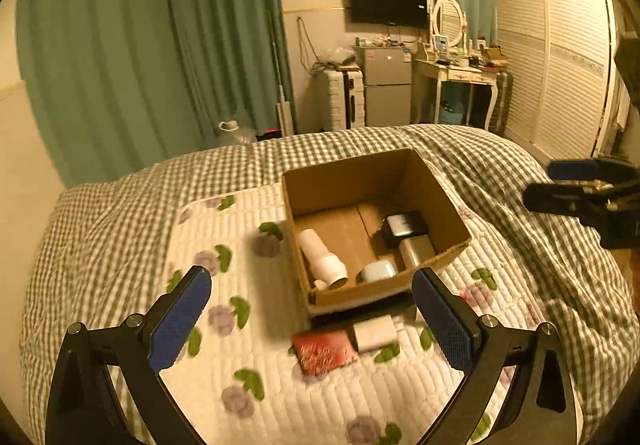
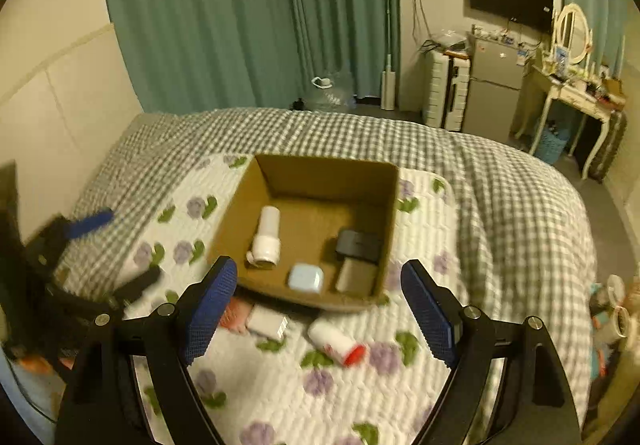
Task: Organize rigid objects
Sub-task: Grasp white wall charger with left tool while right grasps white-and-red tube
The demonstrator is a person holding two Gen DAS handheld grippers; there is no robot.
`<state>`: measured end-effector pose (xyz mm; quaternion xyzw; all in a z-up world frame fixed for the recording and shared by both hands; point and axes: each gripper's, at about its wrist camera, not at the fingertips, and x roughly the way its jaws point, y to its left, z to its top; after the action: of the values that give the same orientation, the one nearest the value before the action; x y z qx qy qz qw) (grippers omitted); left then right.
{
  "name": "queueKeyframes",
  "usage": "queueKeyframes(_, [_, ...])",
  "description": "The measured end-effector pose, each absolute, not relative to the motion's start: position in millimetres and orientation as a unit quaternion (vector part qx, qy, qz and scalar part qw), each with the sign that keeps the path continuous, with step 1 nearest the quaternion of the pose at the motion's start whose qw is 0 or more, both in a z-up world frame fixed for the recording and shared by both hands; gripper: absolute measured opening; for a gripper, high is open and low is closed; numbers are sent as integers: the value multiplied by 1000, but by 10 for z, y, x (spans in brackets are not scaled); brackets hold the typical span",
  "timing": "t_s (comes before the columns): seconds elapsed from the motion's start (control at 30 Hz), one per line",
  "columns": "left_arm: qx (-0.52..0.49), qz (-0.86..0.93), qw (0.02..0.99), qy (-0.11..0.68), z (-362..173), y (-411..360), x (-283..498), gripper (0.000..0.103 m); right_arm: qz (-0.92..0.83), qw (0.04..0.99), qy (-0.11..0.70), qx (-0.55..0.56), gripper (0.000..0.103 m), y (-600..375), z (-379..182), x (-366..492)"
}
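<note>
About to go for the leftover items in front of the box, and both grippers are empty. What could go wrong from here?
1. The white bottle with the red cap lies on its side on the soft quilt; it may roll when nudged.
2. The red packet and white block lie close together beside the cardboard box, so the left gripper could catch both or bump the box wall.
3. Both views are blurred, so aim may be off.

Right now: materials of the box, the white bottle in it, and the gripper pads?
Box: corrugated cardboard, matte brown, raw edges. White bottle: likely plastic, smooth with a slight sheen. Pads: blue, dimpled texture, probably rubber or foam on black frames; both grippers, left and right, are open.
</note>
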<state>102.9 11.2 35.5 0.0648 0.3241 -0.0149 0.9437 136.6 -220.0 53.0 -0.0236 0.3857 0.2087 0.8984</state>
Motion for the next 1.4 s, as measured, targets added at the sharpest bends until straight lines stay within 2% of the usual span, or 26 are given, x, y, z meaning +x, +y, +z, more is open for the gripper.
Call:
queueKeyframes(0.17, [41,-2,942,333,323,164,745,103,198,899,390,-27,84,-2273,500,1002])
queueKeyframes(0.37, [24,49,933,356,19,136,709,103,206,900,380,-60,84,-2209,294,813])
queueKeyframes(0.53, [5,59,924,379,-386,96,870,103,212,889,395,-91,84,-2167,-147,965])
queueKeyframes(0.73, [-1,71,909,410,-894,-7,1152,103,226,856,450,-116,84,-2141,-925,1386])
queueKeyframes(0.93, [13,60,897,437,-1209,-122,1377,103,260,826,479,-147,79,-1980,-1570,1671])
queueKeyframes(1.1, [14,41,890,453,-1310,-236,1509,102,267,820,478,-166,60,-1897,-1851,1814])
queueKeyframes(1.13, [14,35,891,453,-1328,-268,1532,101,267,824,473,-164,48,-1915,-1846,1815])
queueKeyframes(1.17, [8,25,891,454,-1353,-294,1554,101,267,826,469,-162,40,-1935,-1827,1808])
queueKeyframes(1.2, [2,20,889,458,-1382,-321,1585,101,264,830,464,-166,37,-1968,-1784,1790])
queueKeyframes(1.37, [13,-1,882,472,-1559,-517,1711,99,249,844,443,-172,36,-2201,-1587,1711])
queueKeyframes(1.4, [15,4,875,484,-1633,-531,1752,88,247,845,442,-173,36,-2251,-1554,1702])
